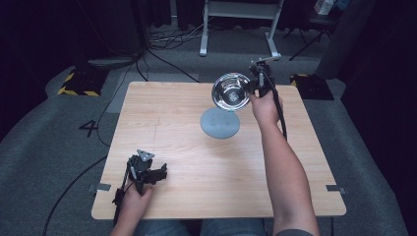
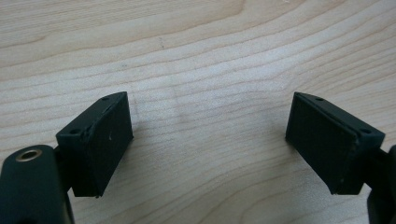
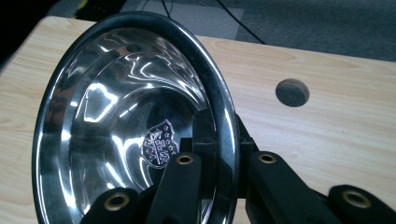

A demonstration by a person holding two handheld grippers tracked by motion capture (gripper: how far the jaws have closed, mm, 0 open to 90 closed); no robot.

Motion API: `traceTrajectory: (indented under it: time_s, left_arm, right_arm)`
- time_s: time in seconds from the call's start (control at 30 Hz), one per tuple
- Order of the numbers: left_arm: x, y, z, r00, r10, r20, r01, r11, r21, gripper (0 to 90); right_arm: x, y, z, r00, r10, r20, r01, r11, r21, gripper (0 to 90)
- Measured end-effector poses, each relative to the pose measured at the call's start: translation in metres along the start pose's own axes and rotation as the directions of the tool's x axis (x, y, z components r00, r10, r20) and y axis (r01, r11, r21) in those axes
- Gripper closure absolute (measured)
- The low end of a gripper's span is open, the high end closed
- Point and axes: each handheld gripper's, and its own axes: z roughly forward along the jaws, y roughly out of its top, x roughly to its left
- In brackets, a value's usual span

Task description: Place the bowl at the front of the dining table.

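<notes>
A shiny steel bowl [image 1: 229,91] hangs tilted in the air over the far middle of the wooden table [image 1: 162,128], its inside facing the camera. My right gripper [image 1: 253,87] is shut on the bowl's right rim. In the right gripper view the bowl [image 3: 116,130] stands on edge, with one jaw inside the rim and one outside, and a crest mark shows on its bottom. Below the bowl a grey round pad [image 1: 220,123] lies flat on the table. My left gripper [image 1: 156,175] rests near the front left edge, and its fingers [image 2: 95,144] stand wide apart over bare wood.
A round hole [image 3: 292,92] is cut in the tabletop beyond the bowl. Past the table's far edge lie grey carpet, cables and the white legs of a frame [image 1: 202,37]. A yellow-black striped block [image 1: 78,83] sits on the floor at the left.
</notes>
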Motion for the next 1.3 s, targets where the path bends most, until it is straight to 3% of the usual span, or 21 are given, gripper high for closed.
traceTrajectory:
  time_s: [0.47,1.3]
  left_arm:
    - [0.000,0.000,0.000,1.0000,0.000,0.001,0.000,1.0000,0.000,14.8]
    - [0.000,0.000,0.000,1.0000,-0.005,0.001,0.005,1.0000,-0.002,14.8]
  right_arm:
    - [-0.004,-0.003,0.045,0.9984,0.052,0.022,-0.053,0.996,0.078,85.7]
    - [-0.001,-0.026,0.093,0.9959,0.089,-0.017,-0.085,0.984,0.158,85.6]
